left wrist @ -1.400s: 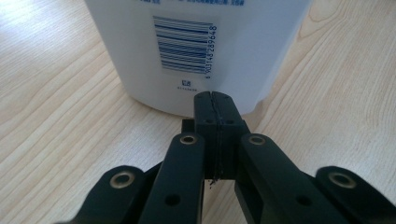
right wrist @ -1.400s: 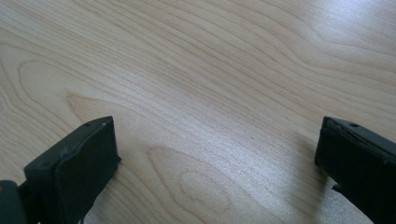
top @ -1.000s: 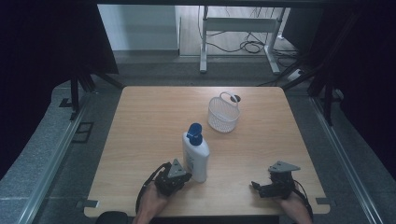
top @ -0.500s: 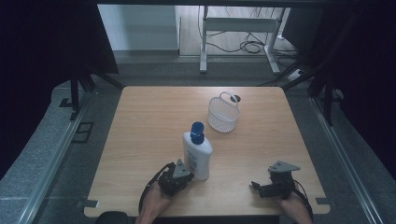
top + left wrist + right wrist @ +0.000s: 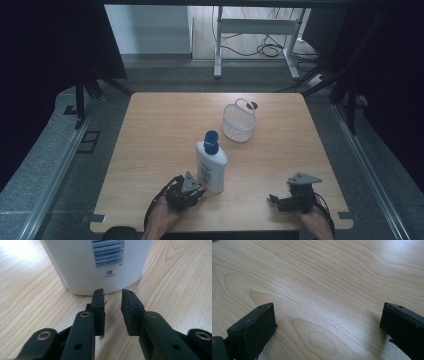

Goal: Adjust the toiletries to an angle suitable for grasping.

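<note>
Barely started tbh: bottle (image 5: 100,265) upright just ahead of left gripper (image 5: 112,293), fingers just parting, nothing between. Right gripper (image 5: 327,315) spread wide over bare worktop (image 5: 324,277). Basket (image 5: 239,122) well beyond, untouched.

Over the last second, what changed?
The left gripper has just been opening its jaws a little; nothing sits between them, the white bottle just ahead. Bottle looks unshifted. Right gripper, open over bare table, and the basket stayed put.
</note>
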